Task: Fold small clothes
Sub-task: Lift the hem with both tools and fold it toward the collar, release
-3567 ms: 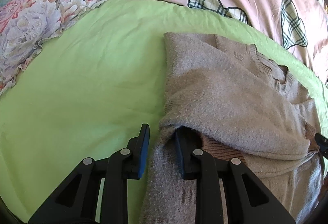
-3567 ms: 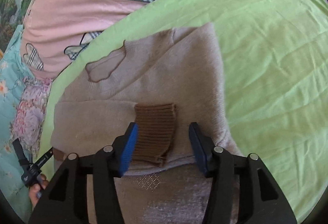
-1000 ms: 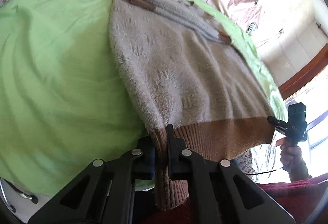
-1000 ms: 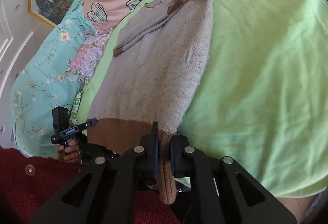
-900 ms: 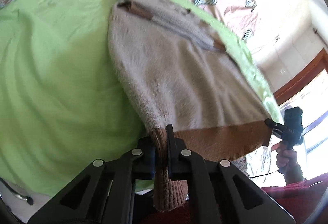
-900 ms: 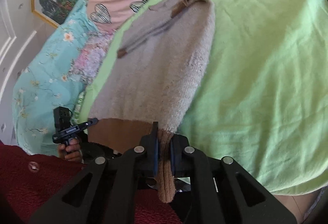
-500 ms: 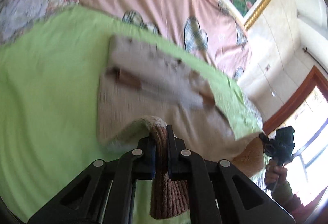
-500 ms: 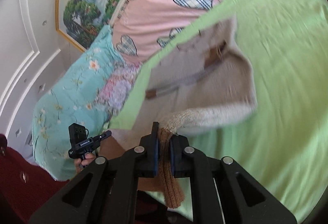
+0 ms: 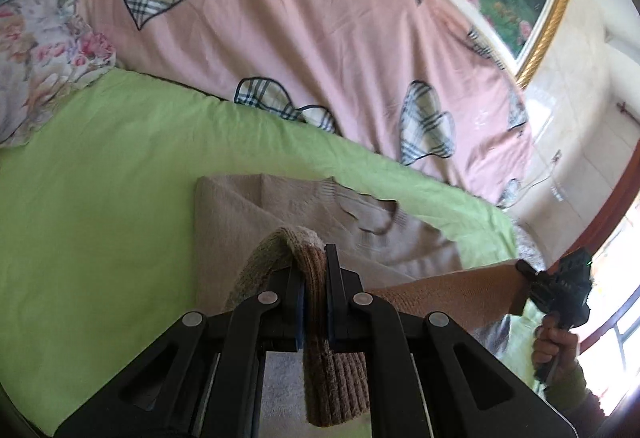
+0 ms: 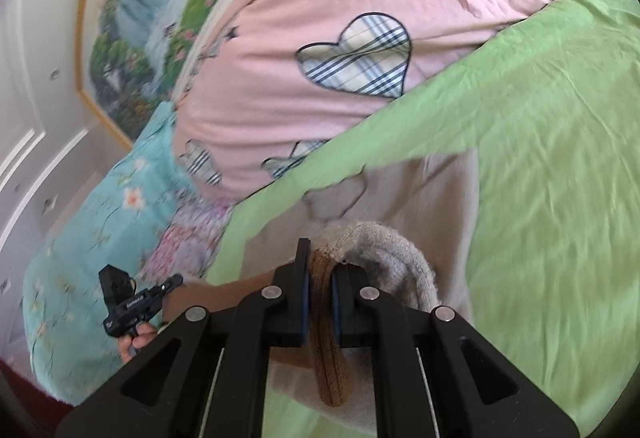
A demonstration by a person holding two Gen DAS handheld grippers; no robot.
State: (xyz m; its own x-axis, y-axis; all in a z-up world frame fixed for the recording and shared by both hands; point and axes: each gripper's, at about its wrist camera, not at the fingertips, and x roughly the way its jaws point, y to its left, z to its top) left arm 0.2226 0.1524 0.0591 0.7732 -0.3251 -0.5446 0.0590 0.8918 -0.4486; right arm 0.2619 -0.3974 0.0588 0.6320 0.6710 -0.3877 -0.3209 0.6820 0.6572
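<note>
Both claws were pinching the sweater's brown ribbed hem (image 9: 320, 302), one corner each: left gripper (image 9: 314, 278) clamped shut on it, right gripper (image 10: 318, 274) likewise, hem (image 10: 326, 318) hanging down between its jaws. The grey sweater (image 9: 320, 213) lay on the green sheet (image 9: 100, 177), collar end toward 12 o'clock by the pink quilt (image 9: 300, 17); the hem edge was lifted and stretched taut between the two grippers.

Judged step: the bottom-to-top fold, hem mid-carry over the body. The next move calls for carrying both corners on toward 12 o'clock at equal pace, lowering them level near the collar (image 9: 372, 217), then releasing together. Risk: uneven travel skews the fold line.
</note>
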